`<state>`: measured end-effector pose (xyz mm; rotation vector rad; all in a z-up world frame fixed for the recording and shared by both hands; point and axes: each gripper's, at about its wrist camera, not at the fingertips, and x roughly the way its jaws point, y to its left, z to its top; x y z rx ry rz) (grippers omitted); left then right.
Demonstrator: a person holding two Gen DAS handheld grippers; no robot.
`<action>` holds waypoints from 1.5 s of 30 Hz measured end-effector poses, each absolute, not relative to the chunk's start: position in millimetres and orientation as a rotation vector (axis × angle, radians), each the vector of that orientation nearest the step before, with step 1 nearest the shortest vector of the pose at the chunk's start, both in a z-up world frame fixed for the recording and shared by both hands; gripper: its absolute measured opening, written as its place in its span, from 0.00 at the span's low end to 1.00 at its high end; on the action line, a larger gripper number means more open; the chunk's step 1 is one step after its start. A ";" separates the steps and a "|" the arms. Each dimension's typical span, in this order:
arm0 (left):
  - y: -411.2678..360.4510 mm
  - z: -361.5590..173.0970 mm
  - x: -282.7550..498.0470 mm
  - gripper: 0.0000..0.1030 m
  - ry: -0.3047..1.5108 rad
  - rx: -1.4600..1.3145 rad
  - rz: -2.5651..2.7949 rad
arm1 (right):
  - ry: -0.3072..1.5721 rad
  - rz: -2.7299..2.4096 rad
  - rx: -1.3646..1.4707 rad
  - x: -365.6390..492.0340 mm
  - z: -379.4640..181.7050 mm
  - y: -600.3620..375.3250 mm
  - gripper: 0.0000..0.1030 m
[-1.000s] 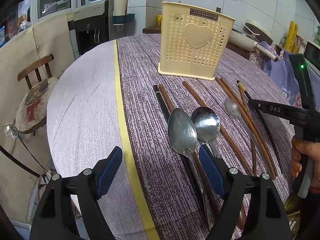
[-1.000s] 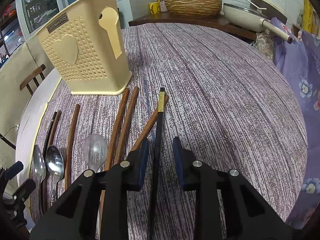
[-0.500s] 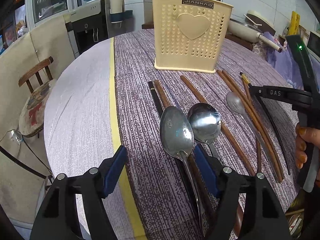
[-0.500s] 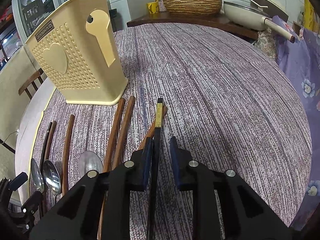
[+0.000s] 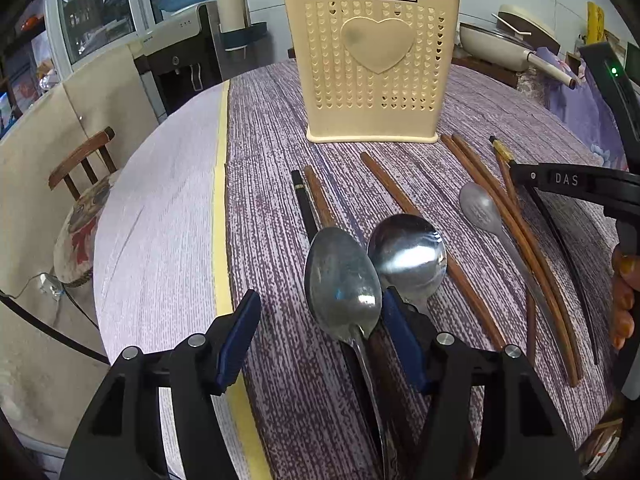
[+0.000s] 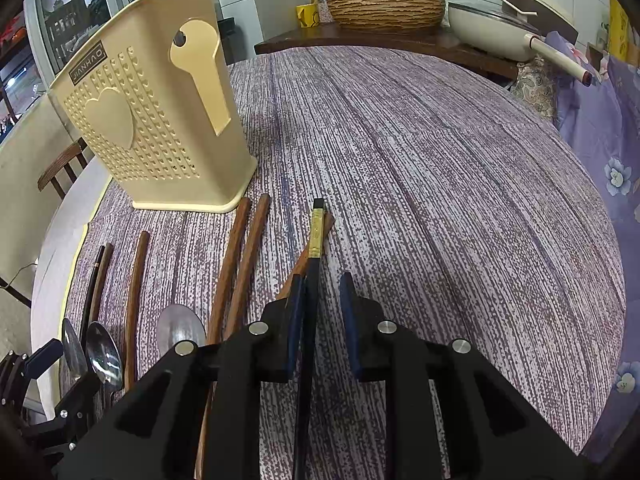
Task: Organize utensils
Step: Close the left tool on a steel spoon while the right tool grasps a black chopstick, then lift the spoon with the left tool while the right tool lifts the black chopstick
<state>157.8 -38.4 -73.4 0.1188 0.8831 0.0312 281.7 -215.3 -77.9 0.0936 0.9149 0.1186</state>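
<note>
Between the fingers of the right gripper [image 6: 322,316] lies a black chopstick with a gold band [image 6: 315,240], its banded end pointing ahead of the tool. The jaws stand narrowly apart: the left pad looks to touch the stick, while a gap shows at the right pad. A brown chopstick [image 6: 326,224] crosses beneath it, angling off to the left. Further left of this gripper, a pair of brown wooden chopsticks [image 6: 240,264] lies side by side, then a dull metal spoon [image 6: 180,326].

Ahead and left of it stands the cream perforated utensil holder [image 6: 152,120], upright on the purple woven tablecloth [image 6: 440,200], marked JIANHAO.

The left gripper [image 5: 318,338] is spread wide and holds nothing. Between its fingers sits the bowl of a tarnished spoon [image 5: 342,280], lying over a black chopstick [image 5: 304,204] and a brown one [image 5: 318,200]. A shinier spoon [image 5: 408,252] lies just beside, its neck behind the right fingertip [image 5: 400,336]. One single brown chopstick [image 5: 392,184] lies to the right. The person's hand [image 5: 624,300] shows at the far right edge.
</note>
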 end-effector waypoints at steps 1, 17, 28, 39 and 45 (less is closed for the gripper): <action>-39.1 -72.8 158.5 0.60 0.881 0.120 0.034 | 0.916 0.117 0.092 282.9 -77.8 -214.8 0.19; -40.4 -68.2 166.1 0.38 0.885 0.087 0.040 | 0.923 0.110 0.114 290.1 -77.3 -219.1 0.09; -31.7 -56.6 161.9 0.37 0.841 0.046 0.015 | 0.914 0.127 0.160 291.0 -77.7 -225.6 0.08; -26.4 -27.2 158.7 0.37 0.733 0.012 -0.027 | 0.773 0.184 0.214 272.7 -38.5 -233.1 0.08; -21.8 -9.6 159.7 0.37 0.676 -0.008 -0.030 | 0.654 0.224 0.231 249.8 -5.0 -240.2 0.08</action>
